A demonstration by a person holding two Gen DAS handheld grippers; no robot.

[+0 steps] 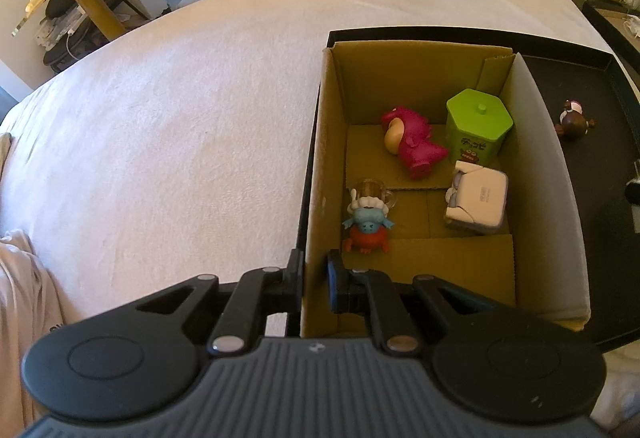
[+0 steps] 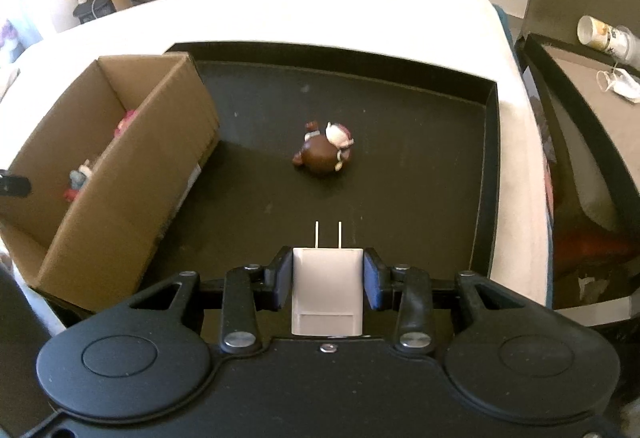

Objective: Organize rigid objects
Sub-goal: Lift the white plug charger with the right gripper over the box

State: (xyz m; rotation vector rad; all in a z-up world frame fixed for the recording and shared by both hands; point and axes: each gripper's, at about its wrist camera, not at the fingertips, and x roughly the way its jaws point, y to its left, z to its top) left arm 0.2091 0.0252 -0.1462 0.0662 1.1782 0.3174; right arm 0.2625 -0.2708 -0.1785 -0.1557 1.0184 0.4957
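Black tray (image 2: 490, 174) on white bedding. Cardboard box (image 1: 556, 174) sits at its left end, open-topped, plain brown. Left gripper (image 1: 314, 280) pinches box's near-left wall, one finger each side. Inside: green hexagonal tin (image 1: 478, 124), pink figurine (image 1: 414, 144). Right gripper (image 2: 327, 278) clamps white plug adapter (image 2: 327, 288), two prongs forward, above tray floor. Brown figurine (image 2: 325, 154) lies mid-tray.

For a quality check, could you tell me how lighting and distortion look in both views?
Left wrist view: warm light, the bed bows with fisheye curve, toys in the box sharp. Right wrist view: bed edge overexposed, charger sharp, brown figure slightly soft.
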